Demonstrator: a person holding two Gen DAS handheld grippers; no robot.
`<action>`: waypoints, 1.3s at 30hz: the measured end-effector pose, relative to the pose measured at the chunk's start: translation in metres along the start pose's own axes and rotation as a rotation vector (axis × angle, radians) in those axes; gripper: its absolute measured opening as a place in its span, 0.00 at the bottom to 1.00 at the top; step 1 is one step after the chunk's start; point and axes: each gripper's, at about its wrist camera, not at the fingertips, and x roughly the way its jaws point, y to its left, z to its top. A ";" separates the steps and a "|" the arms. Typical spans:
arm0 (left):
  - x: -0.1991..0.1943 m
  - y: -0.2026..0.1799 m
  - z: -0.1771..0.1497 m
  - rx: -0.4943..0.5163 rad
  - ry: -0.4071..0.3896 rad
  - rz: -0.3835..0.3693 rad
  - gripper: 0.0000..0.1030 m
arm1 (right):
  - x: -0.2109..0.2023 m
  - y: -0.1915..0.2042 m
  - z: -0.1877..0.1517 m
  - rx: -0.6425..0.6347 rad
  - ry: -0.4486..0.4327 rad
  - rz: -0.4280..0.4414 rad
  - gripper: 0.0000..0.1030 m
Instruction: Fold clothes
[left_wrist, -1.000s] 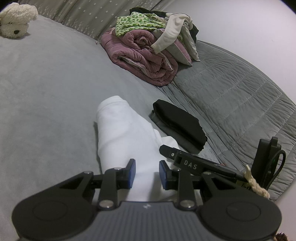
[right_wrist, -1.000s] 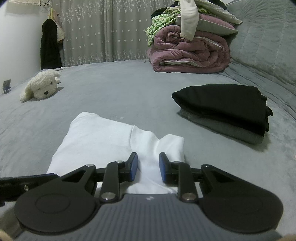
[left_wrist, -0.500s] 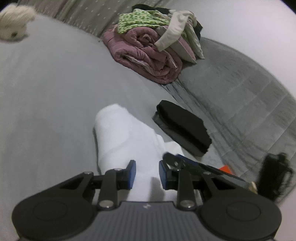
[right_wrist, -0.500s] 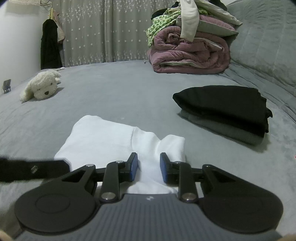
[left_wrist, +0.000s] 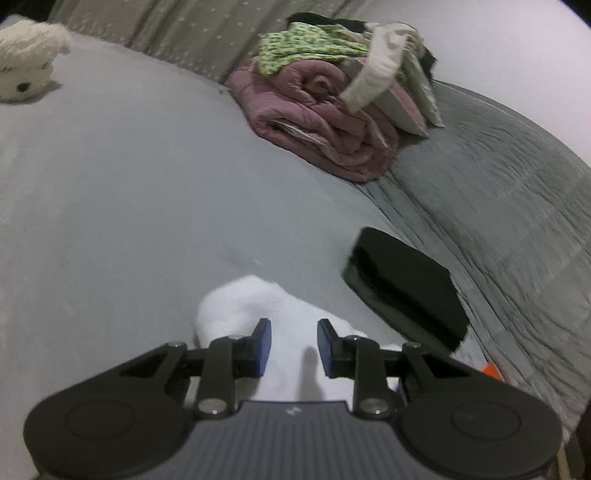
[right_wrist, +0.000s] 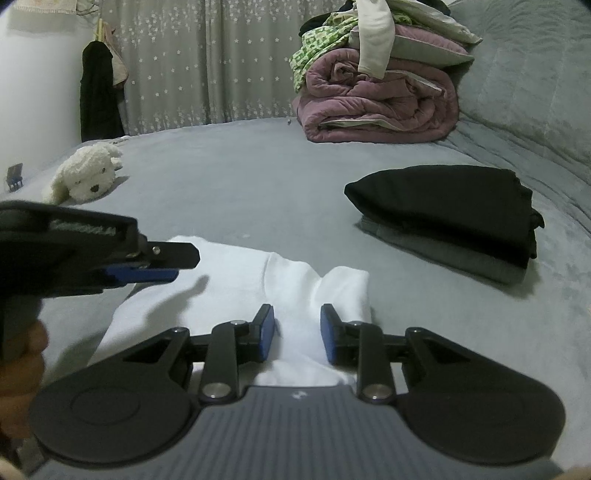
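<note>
Folding looks well advanced on the white garment (right_wrist: 258, 280), which lies already doubled over on the grey bed (right_wrist: 240, 177), near the front edge, with a sleeve or corner still bunched at its right side. Just to its right, apart from it, a black folded garment (right_wrist: 447, 199) sits on a grey one, so I judge those two finished. A pile of unfolded clothes (right_wrist: 354, 33) atop a rolled mauve quilt (right_wrist: 380, 107) at the far end suggests plenty remains.

Both jaws stand narrowly parted. The right hand-held gripper (right_wrist: 297, 328) hovers low over the white garment's near edge with cloth showing between its pads, though no pinch is evident. The left hand-held gripper (left_wrist: 293, 345) hangs above the same garment, clear of the cloth, its shadow falling on the fabric. Smoothing or one more fold probably comes next.
</note>
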 end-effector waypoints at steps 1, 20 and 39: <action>0.001 0.003 0.002 -0.015 -0.002 0.007 0.27 | 0.000 -0.001 0.000 0.003 -0.001 0.003 0.29; -0.014 -0.002 -0.003 -0.002 0.032 0.053 0.46 | -0.008 -0.003 0.008 0.071 -0.030 0.031 0.44; -0.008 -0.006 -0.008 0.015 0.034 0.089 0.47 | -0.011 -0.006 0.010 0.093 -0.043 0.027 0.45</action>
